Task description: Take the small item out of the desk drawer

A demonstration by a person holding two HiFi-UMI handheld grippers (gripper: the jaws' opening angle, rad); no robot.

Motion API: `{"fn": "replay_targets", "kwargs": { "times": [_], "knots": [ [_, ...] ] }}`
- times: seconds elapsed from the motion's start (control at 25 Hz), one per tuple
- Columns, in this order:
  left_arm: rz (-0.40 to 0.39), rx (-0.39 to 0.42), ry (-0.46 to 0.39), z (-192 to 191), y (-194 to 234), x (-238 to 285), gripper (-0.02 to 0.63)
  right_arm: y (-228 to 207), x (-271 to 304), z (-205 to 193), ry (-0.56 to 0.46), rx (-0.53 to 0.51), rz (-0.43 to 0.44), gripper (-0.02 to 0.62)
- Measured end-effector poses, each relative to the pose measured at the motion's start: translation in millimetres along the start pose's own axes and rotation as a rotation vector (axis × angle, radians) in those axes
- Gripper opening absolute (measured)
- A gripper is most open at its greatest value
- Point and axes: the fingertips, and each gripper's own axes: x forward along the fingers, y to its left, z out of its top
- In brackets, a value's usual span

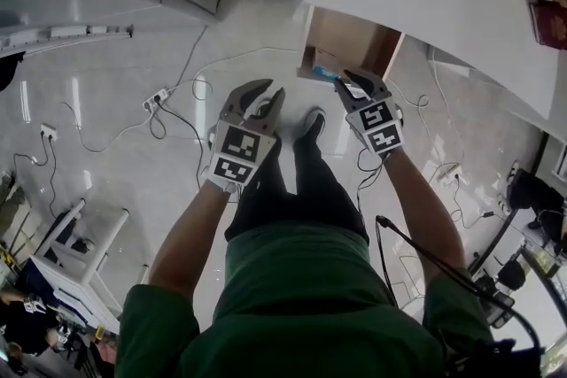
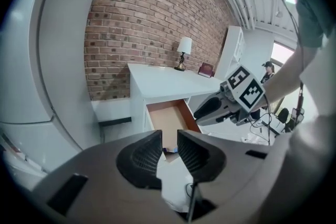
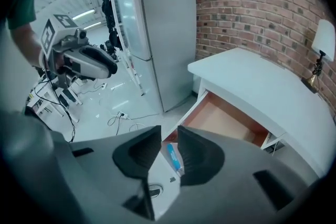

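Blue small item (image 3: 175,159) lying at front corner of open drawer (image 1: 354,35), lower centre of right gripper view. It is showing through gap of right tool (image 1: 350,79), long axis roughly along that gap. Right tool jaws standing apart, gripping nothing. Left tool (image 1: 265,98) hanging centre frame, released, farther off.

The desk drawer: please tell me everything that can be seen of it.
The drawer stands pulled open from under the top of the white desk. Its inside looks like brown wood, and its front is white. Its bottom is mostly bare; a small blue item lies flat close to the front wall.
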Motion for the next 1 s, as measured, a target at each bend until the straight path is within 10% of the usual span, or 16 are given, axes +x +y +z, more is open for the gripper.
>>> {"fn": "replay_targets", "kwargs": {
  "times": [1.0],
  "knots": [
    [0.025, -0.124, 0.037, -54, 18, 11, 0.123, 10, 111, -70, 0.348, -0.245, 0.14, 0.169]
  ]
}}
